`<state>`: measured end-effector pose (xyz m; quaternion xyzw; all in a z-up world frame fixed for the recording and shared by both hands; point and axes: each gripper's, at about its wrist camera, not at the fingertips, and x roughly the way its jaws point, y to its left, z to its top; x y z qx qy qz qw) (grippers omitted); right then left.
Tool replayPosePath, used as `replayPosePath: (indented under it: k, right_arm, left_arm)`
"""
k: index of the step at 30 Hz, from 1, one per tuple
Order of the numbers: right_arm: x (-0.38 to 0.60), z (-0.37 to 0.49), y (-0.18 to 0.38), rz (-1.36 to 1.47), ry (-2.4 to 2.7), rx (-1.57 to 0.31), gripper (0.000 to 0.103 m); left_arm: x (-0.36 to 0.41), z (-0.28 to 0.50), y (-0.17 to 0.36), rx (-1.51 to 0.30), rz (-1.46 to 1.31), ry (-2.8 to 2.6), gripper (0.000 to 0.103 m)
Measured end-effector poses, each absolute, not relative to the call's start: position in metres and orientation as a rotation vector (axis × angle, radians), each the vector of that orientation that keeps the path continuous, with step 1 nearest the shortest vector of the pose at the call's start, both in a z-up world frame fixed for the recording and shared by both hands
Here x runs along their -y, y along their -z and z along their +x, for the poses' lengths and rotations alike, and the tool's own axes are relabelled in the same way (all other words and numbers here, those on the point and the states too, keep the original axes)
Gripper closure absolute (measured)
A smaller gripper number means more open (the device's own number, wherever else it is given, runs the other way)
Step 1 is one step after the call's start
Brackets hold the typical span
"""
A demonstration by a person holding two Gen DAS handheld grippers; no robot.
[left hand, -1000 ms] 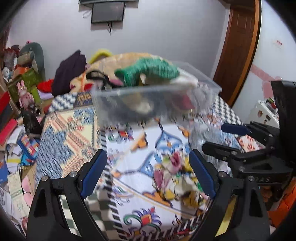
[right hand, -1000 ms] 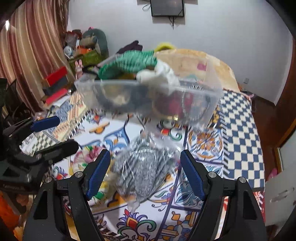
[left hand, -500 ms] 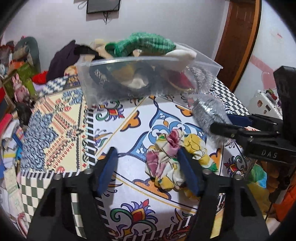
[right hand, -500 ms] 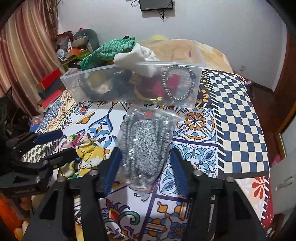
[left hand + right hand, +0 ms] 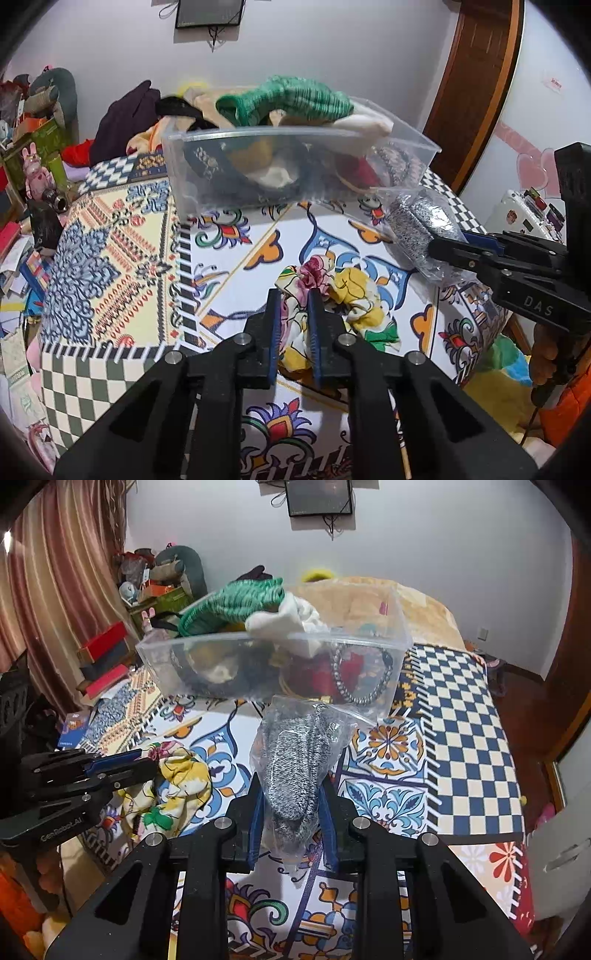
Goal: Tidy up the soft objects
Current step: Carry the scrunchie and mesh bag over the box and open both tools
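Note:
A clear plastic bin (image 5: pixel 295 170) stuffed with soft items, a green knit piece (image 5: pixel 295 99) on top, stands on the patterned bedspread; it also shows in the right wrist view (image 5: pixel 273 664). My left gripper (image 5: pixel 293 295) is shut on a floral yellow-pink cloth (image 5: pixel 351 291) lying in front of the bin. My right gripper (image 5: pixel 291 794) is shut on a clear bag of grey knit fabric (image 5: pixel 295 760), just right of the cloth. The bag (image 5: pixel 417 229) and the right gripper's fingers (image 5: pixel 465 254) show at the right of the left wrist view; the cloth (image 5: pixel 177 775) shows at the left of the right one.
The bedspread (image 5: pixel 122 258) has a checkered edge at the right (image 5: pixel 469 716). Piled boxes, toys and clothes (image 5: pixel 33 166) crowd the left side. A brown door (image 5: pixel 476 81) stands at the right. A dark screen (image 5: pixel 319 496) hangs on the back wall.
Both grippers came down toward the bed and closed: the left on the floral cloth, the right on the bag of grey knit fabric. They were wide open a second ago.

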<state>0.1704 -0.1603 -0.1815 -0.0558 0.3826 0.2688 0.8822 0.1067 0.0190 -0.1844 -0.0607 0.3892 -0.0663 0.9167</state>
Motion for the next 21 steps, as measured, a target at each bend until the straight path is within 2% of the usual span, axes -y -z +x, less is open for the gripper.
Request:
replayPosePath:
  k: [10,21]
  right_arm:
    - [0.168,0.161,0.151,-0.117,-0.528,-0.7,0.078]
    - [0.169,0.165,0.092,-0.097,-0.527,-0.515,0.078]
  left_arm:
    - [-0.027,0.1,0.139,-0.68,-0.116,0.132,0.091]
    - [-0.033,0.111,0.073,-0.495,-0.077,0.095,0.091]
